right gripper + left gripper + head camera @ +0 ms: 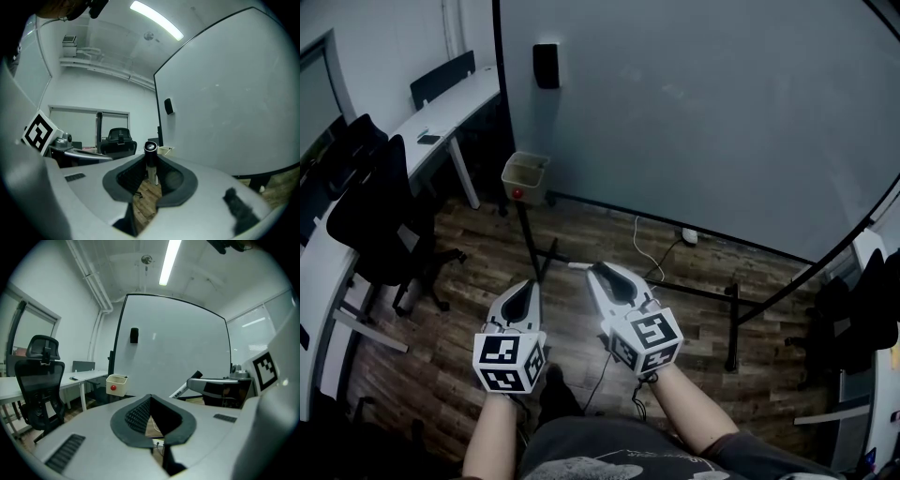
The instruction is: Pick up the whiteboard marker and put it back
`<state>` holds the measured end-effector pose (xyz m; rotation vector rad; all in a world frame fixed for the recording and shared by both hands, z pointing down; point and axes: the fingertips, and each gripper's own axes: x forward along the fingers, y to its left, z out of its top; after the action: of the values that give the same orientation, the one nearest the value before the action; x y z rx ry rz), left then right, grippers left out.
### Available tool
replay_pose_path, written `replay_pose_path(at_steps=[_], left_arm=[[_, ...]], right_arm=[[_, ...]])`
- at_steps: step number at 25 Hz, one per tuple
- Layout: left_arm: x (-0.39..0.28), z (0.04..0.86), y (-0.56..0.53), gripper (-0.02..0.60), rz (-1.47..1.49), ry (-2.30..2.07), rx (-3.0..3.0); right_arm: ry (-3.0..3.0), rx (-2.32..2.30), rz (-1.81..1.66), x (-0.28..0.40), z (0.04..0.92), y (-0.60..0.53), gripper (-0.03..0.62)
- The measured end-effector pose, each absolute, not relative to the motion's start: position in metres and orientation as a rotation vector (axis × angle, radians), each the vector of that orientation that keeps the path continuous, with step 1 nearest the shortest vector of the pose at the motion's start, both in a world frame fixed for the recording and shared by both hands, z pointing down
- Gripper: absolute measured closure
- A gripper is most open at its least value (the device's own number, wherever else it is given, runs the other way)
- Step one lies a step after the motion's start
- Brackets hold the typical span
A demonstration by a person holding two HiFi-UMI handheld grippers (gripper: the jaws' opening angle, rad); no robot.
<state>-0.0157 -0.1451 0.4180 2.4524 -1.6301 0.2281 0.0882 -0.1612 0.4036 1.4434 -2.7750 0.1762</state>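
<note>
Dim office space with a wood-plank floor [469, 309] fills the head view; a large whiteboard [703, 112] on a black-framed stand takes up most of the upper part, its face blank; a long white desk [441, 117] runs along the left wall, and a dark office chair [380, 216] stands on the floor near it; the person's two bare forearms reach up from the bottom edge, each ending in a grey gripper with a marker cube; the left gripper [531, 284] points toward the stand, and in the left gripper view its jaws meet at the tips with nothing between the ribbed pads [136, 416]; the right gripper [592, 269] lies just beside it, a little further ahead, and its jaws are clamped on the whiteboard marker [150, 154], which stands crosswise between the tips, black cap end uppermost in the right gripper view and white barrel below; in the head view a short white length of the marker [577, 266] sticks out to the left of those tips, held in the air above the floor and apart from the board; a small beige box [525, 173] with a red round spot on its front hangs at the board's lower left corner; a black block [546, 66] sits on the board face near its upper left; a thin pale cable [639, 246] trails over the floor under the stand to a small white plug [689, 236].
</note>
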Motion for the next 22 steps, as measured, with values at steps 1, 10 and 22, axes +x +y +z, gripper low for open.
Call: replay_pose_path(at_steps=[1, 10, 22], left_arm=[[-0.014, 0.420, -0.142, 0.569, 0.228, -1.620, 2.448], [-0.012, 0.423, -0.135, 0.568, 0.223, -1.616, 2.431], [-0.020, 0.411, -0.185, 0.568, 0.224, -1.599, 2.474]], right_arm=[[-2.779, 1.437, 0.175, 0.089, 0.404, -0.158, 0.516], [-2.786, 1.412, 0.160, 0.093, 0.402, -0.150, 0.516], [-2.795, 1.460, 0.141, 0.088, 0.389, -0.200, 0.516]])
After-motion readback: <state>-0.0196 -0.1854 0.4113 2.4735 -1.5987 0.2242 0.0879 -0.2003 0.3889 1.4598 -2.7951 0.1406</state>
